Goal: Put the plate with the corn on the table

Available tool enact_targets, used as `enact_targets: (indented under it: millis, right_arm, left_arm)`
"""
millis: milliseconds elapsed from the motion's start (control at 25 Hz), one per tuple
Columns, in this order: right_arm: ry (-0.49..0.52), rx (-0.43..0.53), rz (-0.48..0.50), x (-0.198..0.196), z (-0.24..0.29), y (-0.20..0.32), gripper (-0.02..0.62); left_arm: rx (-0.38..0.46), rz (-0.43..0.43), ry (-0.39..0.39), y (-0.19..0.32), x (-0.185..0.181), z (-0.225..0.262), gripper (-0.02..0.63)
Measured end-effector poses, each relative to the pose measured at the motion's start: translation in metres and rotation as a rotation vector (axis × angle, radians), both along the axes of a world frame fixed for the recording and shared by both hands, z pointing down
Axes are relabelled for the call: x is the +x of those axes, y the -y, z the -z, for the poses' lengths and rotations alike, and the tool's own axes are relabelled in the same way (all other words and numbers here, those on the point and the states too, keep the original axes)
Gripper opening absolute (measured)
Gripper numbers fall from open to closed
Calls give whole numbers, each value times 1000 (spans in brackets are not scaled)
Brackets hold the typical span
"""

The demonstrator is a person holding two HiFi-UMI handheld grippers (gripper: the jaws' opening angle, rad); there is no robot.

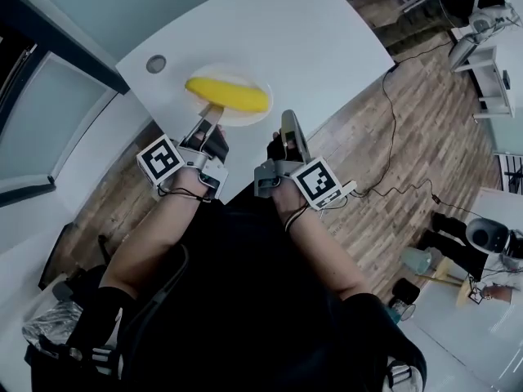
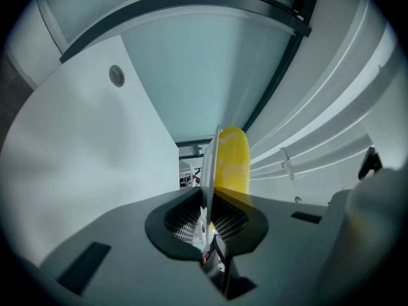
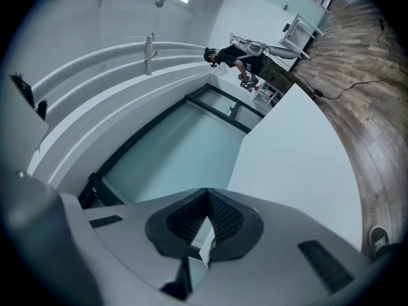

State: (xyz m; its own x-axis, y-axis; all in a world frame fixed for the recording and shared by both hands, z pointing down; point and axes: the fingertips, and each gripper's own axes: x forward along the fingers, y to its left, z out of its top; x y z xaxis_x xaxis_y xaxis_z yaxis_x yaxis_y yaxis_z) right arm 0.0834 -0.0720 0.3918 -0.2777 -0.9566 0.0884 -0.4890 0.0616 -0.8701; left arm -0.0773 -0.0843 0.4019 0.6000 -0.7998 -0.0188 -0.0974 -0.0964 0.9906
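Plate (image 1: 248, 119) rim is pinched between the left gripper (image 1: 214, 114) jaws, which are clamped narrow on its near edge. The left gripper view shows the plate (image 2: 211, 164) edge-on between the pads, with the corn (image 2: 231, 160) lying on it. Right gripper (image 1: 288, 122) is just beside the plate on its right, jaws together with nothing between them, as its own view confirms (image 3: 204, 199). Corn (image 1: 227, 95) lies lengthwise across the plate. Plate sits over the table (image 1: 319, 31) close to its near edge; can't tell if it rests on the top or hangs just above. Round grey cable port (image 1: 156, 64) is in the tabletop toward the left corner, apart from the plate.
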Motion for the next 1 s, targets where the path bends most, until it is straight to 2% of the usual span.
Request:
enact_targets:
  millis: [280,760,1000]
  right_arm:
    - [54,-38,51,-2,-13,42,2]
    - [82,-101,148,-14,-44,94,2]
    - [92,-139,141,-5,-61,119,2]
  left_arm:
    - [-33,34,20,37,6,-6,28]
    - [-78,71,16,77,10,-35,28]
    - [-101,77,41,110,18,-56,29]
